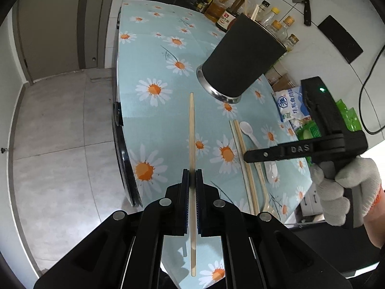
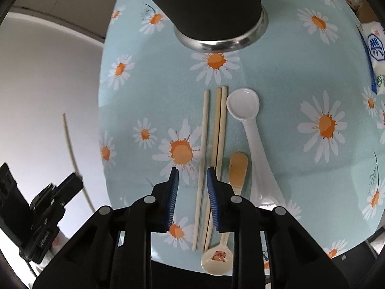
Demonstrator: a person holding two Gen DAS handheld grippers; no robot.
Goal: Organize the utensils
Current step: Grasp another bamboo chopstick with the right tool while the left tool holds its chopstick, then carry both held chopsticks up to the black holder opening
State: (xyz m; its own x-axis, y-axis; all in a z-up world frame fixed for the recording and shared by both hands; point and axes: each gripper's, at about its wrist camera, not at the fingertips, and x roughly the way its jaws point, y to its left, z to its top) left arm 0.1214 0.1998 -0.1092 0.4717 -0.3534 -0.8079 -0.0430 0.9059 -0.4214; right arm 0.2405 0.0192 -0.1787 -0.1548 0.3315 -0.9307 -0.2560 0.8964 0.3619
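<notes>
Left gripper (image 1: 191, 175): its fingers are closing tight on a single chopstick (image 1: 191, 130), holding it in the air above the near edge of the surface.
Right gripper (image 2: 192, 185): a gloved hand (image 1: 341, 187) is holding it; its blue-padded fingers (image 2: 173, 192) are standing partly apart, hovering over a loose chopstick (image 2: 203, 159) that is showing between them; the pads are not pressing on it.
Surface (image 2: 276, 77): a daisy-print cloth is covering it.
Holder (image 1: 240, 55): a black cup with a shiny metal base is standing at the far side, with chopstick tips poking out of the top.
Utensils: a pair of chopsticks (image 2: 220, 144) is lying just right of the loose one, then a small cream spoon (image 2: 237, 171) and a white spoon (image 2: 250, 125).
Far right: bottles (image 1: 262, 12) are lining the wall.
</notes>
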